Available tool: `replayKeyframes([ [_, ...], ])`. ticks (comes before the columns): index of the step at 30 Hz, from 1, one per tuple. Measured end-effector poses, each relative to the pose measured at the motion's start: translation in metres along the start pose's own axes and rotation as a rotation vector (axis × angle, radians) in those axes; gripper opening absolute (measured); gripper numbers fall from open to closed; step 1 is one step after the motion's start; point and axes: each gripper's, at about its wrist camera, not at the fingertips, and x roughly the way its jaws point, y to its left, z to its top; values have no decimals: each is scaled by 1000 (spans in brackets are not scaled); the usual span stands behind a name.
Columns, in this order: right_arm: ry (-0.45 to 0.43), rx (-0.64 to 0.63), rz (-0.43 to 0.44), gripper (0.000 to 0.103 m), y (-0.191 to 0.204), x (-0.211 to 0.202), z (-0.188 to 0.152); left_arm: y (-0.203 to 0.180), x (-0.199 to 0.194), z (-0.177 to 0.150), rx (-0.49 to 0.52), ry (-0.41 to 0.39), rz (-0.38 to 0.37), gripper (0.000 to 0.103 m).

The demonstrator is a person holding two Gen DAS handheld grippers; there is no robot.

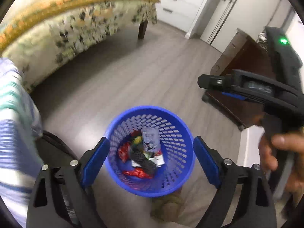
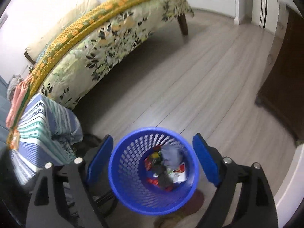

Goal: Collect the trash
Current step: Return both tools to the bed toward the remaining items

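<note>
Bed [image 2: 106,43] stands beyond basket; wood floor [image 2: 190,87] around basket.

Blue basket [image 2: 153,169] below both grippers, holding wrappers [image 2: 165,171].

Left gripper [image 1: 151,161], right gripper [image 2: 153,163]: jaws spread, empty.

Step, judged: drop done; next, find more trash.

Wrappers blurred, count unclear.

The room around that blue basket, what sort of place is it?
Most likely a bedroom in a home: a bed with a flowered cover, a pillow at its head, and white drawers along the far wall.

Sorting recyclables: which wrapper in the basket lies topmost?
The silvery-grey wrapper, resting over the red and dark ones inside the blue basket.
</note>
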Motion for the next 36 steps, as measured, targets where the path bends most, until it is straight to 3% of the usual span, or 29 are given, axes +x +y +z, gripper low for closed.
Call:
replayKeyframes([
  [9, -169, -260, -65, 91, 65, -30, -24, 39, -125, -46, 2, -160, 69, 98],
  [13, -224, -444, -72, 91, 124, -38, -55, 102, -173, -91, -71, -180, 202, 97],
  [22, -82, -658, 200, 91, 284, -38, -152, 254, -243, -179, -321, -130, 463, 97],
  [25, -34, -712, 250, 91, 336, -38, -170, 297, -265, -199, -383, -122, 529, 97],
  [30, 9, -811, 256, 91, 397, -24, -190, 347, -286, -221, -454, -111, 598, 97],
  [35, 72, -826, 251, 91, 434, 1, -188, 375, -291, -226, -505, -110, 591, 99],
  [36, 78, -827, 249, 86, 440, 1, -189, 377, -289, -225, -500, -101, 599, 98],
])
